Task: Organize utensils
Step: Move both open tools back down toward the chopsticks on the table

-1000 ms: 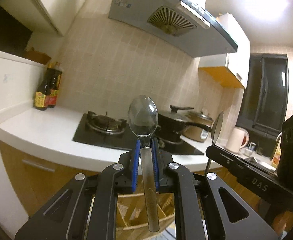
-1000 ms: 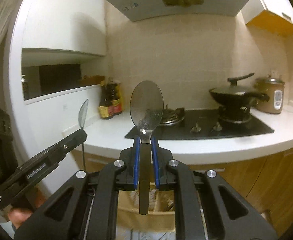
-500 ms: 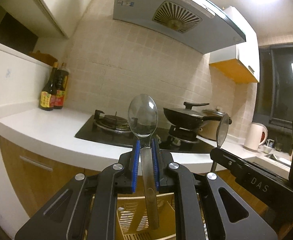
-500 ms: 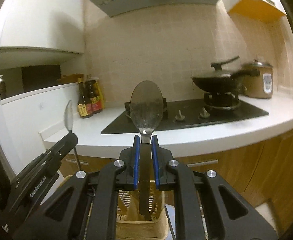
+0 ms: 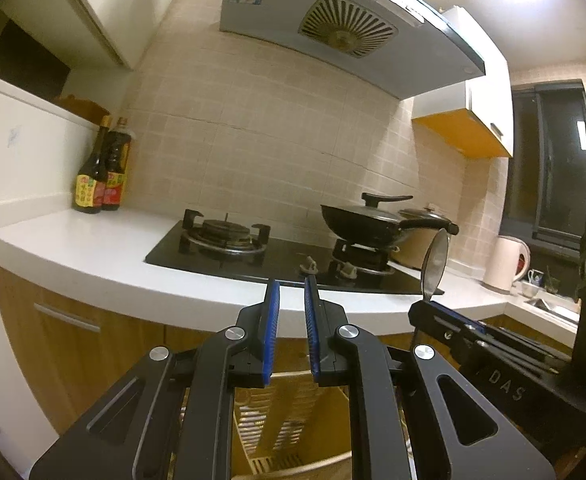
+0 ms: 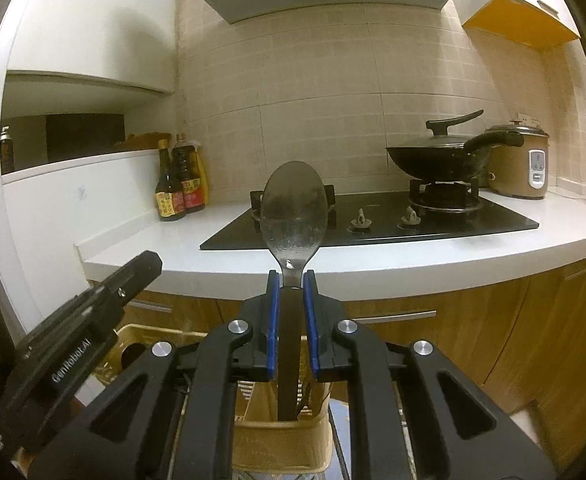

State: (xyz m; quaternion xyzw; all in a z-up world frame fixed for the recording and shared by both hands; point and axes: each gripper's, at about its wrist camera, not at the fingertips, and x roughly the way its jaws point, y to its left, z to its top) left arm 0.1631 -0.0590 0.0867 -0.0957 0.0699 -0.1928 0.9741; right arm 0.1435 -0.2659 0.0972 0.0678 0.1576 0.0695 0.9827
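Observation:
My left gripper (image 5: 291, 280) has a narrow gap between its blue pads and nothing in it. It hangs over a tan slotted utensil basket (image 5: 293, 404). I cannot see the spoon it carried earlier. My right gripper (image 6: 291, 274) is shut on the neck of a metal spoon (image 6: 294, 208), bowl up. The spoon's handle points down into a basket compartment (image 6: 281, 438). The left wrist view shows the right gripper (image 5: 425, 310) at the right with the spoon bowl (image 5: 435, 258) edge-on. In the right wrist view, the left gripper (image 6: 145, 266) shows at the lower left with no spoon in it.
Just beyond the basket, a white countertop (image 6: 373, 258) sits over wooden cabinets (image 6: 493, 320). On it are a black gas hob (image 6: 373, 224), a lidded wok (image 6: 437, 156), a rice cooker (image 6: 521, 164) and sauce bottles (image 6: 179, 184). A kettle (image 5: 507, 264) stands far right.
The spoon is gone from between the left gripper's pads, which now show a bare gap. Both grippers came down toward the basket. The right one still holds its spoon.

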